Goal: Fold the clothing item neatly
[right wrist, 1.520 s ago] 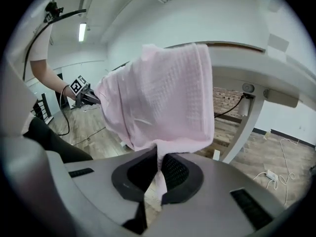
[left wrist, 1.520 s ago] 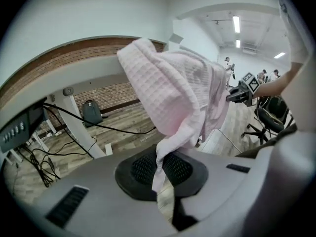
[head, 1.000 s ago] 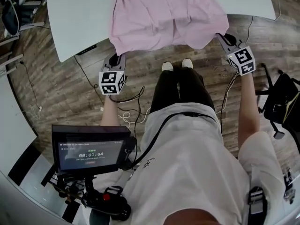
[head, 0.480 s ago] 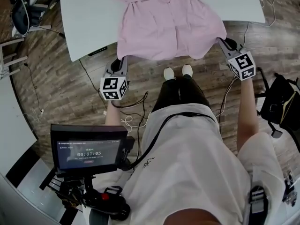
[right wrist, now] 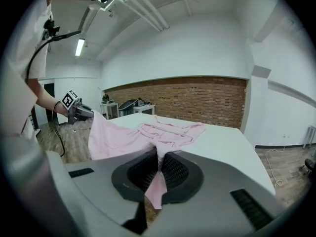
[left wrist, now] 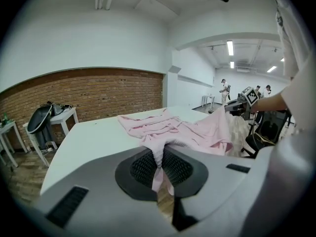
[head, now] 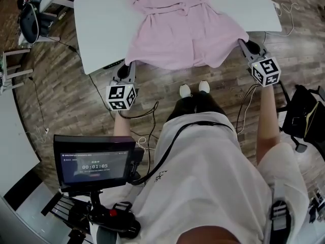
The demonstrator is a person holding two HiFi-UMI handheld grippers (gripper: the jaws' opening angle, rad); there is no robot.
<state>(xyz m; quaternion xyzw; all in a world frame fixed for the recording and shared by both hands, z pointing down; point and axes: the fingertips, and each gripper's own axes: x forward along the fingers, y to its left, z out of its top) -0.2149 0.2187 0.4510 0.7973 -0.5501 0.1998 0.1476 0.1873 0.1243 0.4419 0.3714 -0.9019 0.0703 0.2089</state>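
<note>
Left tool (left wrist: pixel 158 166), right tool (right wrist: pixel 157 168) — two — pinching one pink garment (head: pixel 177 34).

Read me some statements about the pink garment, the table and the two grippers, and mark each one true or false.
1. The left gripper is clamped on a hem corner of the pink garment. True.
2. The right gripper is open and empty. False: its jaws pinch the garment's other hem corner.
3. The garment lies wholly on the white table. False: its near hem is held out past the table's edge.
4. A brick wall stands beyond the table. True.
</note>
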